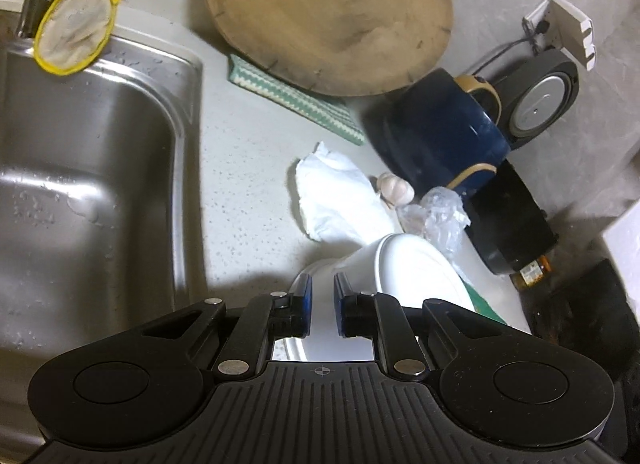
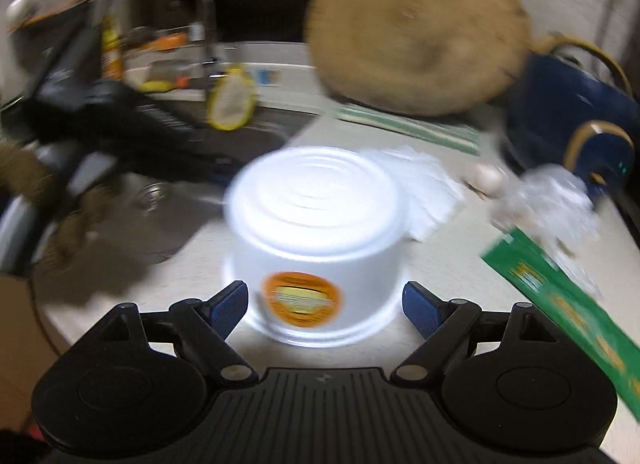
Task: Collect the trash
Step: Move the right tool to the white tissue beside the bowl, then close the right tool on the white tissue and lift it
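Note:
A white tub (image 2: 316, 232) with an orange sticker stands upside down on the pale counter. My right gripper (image 2: 324, 304) is open wide, one blue pad on each side of the tub's base, neither clearly touching it. In the left wrist view the same tub (image 1: 408, 268) lies just past my left gripper (image 1: 323, 296), whose pads stand a narrow gap apart with nothing between them. Behind the tub lie a crumpled white paper towel (image 1: 340, 200), a crumpled clear plastic wrap (image 1: 436, 216) and a garlic bulb (image 1: 396, 190). A green packet (image 2: 560, 292) lies to the tub's right.
A steel sink (image 1: 100, 168) fills the left, with a yellow-edged scrubber (image 1: 72, 36) hung at the tap. A round wooden board (image 1: 332, 12) leans at the back over a striped cloth (image 1: 296, 96). A dark blue pot (image 1: 440, 136) and a black appliance (image 1: 512, 220) crowd the right.

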